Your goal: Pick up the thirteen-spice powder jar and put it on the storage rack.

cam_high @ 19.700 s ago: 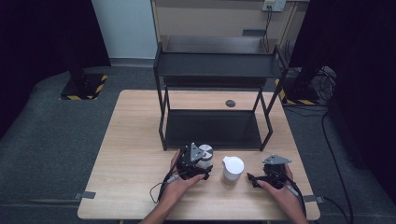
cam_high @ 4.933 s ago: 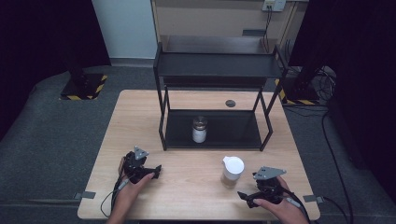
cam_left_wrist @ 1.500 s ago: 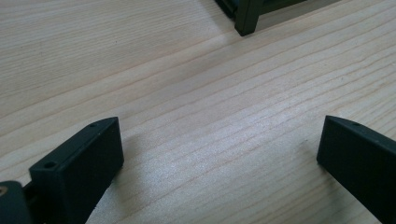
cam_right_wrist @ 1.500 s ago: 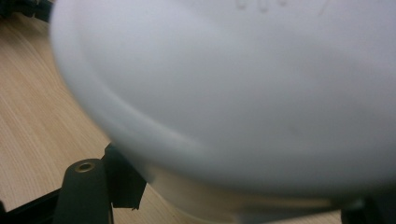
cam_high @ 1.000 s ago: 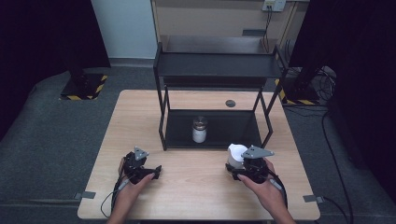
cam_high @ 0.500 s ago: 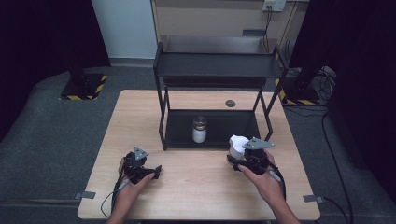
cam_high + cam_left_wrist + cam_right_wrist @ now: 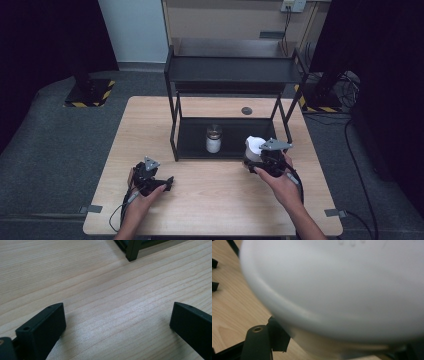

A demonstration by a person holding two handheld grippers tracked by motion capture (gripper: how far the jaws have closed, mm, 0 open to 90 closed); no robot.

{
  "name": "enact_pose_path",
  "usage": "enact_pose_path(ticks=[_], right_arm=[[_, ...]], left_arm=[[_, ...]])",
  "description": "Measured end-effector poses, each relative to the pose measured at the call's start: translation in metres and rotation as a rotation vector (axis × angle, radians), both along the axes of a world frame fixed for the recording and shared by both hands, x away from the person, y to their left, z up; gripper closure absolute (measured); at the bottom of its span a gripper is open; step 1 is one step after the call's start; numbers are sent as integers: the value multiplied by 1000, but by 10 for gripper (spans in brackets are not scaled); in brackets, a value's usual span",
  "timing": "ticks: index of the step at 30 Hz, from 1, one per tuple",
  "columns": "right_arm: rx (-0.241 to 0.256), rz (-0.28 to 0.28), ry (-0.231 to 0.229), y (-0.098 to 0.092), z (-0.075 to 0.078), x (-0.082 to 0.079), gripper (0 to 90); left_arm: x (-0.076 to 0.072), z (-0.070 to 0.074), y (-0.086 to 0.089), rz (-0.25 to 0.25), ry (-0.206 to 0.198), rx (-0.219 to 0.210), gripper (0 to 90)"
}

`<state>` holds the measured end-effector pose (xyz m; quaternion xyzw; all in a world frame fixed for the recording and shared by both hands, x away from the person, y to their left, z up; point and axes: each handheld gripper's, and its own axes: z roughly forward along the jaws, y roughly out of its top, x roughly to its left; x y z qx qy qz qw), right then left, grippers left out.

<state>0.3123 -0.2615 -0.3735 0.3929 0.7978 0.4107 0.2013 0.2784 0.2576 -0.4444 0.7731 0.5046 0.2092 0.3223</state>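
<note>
A white-lidded container (image 7: 254, 146) is held at the front right edge of the black rack's lower shelf (image 7: 235, 131); my right gripper (image 7: 256, 160) is shut on it. In the right gripper view its white lid (image 7: 342, 285) looms close, with one black jaw beside the body below the lid. Whether it rests on anything I cannot tell. A glass jar with white contents (image 7: 214, 139) stands upright on the lower shelf, left of the container. My left gripper (image 7: 167, 183) rests on the table at the front left, open (image 7: 117, 322) with only bare wood between its jaws.
The black two-tier rack (image 7: 235, 70) spans the middle of the wooden table (image 7: 215, 200); its front left leg (image 7: 132, 250) stands ahead of the left gripper. A small dark disc (image 7: 246, 110) lies behind the rack. Dark carpet surrounds the table.
The right gripper took hold of the white-lidded container and carried it forward from the table's front to the rack's lower shelf edge. The jar went onto the shelf earlier. The left gripper stays put.
</note>
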Motion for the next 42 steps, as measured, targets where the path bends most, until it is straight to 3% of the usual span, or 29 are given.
enact_pose_path(ticks=[25, 31, 42], right_arm=[[-7, -74, -3, 22, -2, 65, 312], [-39, -81, -8, 29, -10, 72, 312], [-48, -82, 1, 34, -19, 75, 312]], left_arm=[[1, 0, 0, -3, 1, 1, 0], [1, 0, 0, -3, 1, 1, 0], [1, 0, 0, -3, 1, 1, 0]])
